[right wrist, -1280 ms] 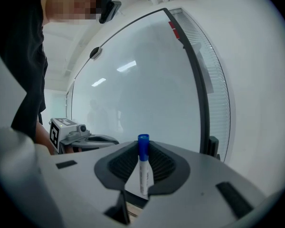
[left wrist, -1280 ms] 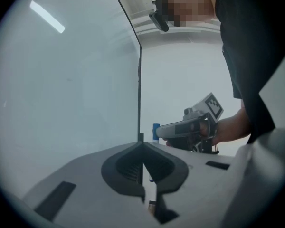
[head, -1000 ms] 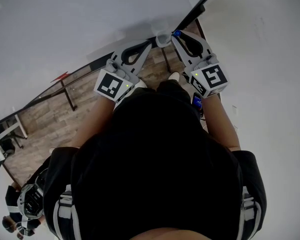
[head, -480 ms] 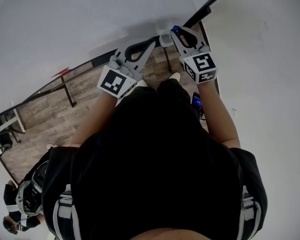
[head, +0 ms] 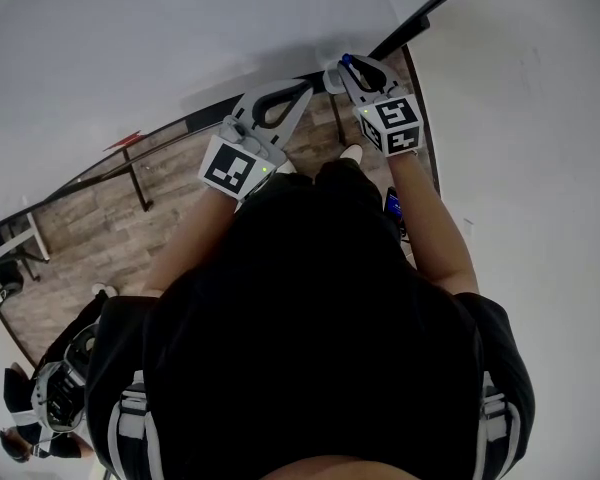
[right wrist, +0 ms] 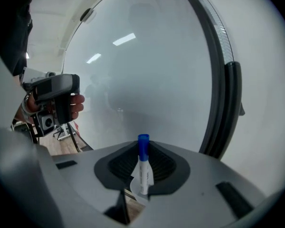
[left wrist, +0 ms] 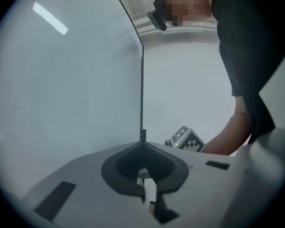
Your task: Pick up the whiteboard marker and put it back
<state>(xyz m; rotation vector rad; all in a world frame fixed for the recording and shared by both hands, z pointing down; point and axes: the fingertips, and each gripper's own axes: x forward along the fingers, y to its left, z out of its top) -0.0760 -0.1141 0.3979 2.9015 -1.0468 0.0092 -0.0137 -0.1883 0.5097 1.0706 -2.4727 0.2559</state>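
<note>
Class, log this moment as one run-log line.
left gripper: shut, empty | right gripper: shut on whiteboard marker | put-back: pending

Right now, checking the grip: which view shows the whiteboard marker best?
The right gripper view: the whiteboard marker stands upright, blue cap up, clamped in the right gripper. The head view shows only its blue cap; the left gripper view, nothing.

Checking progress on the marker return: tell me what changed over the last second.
The right gripper, shut on the blue-capped whiteboard marker, moved up and left in the head view, toward the pale cup at the lower edge of the whiteboard. The left gripper stayed put, shut and empty; the grip on the marker held.
</note>
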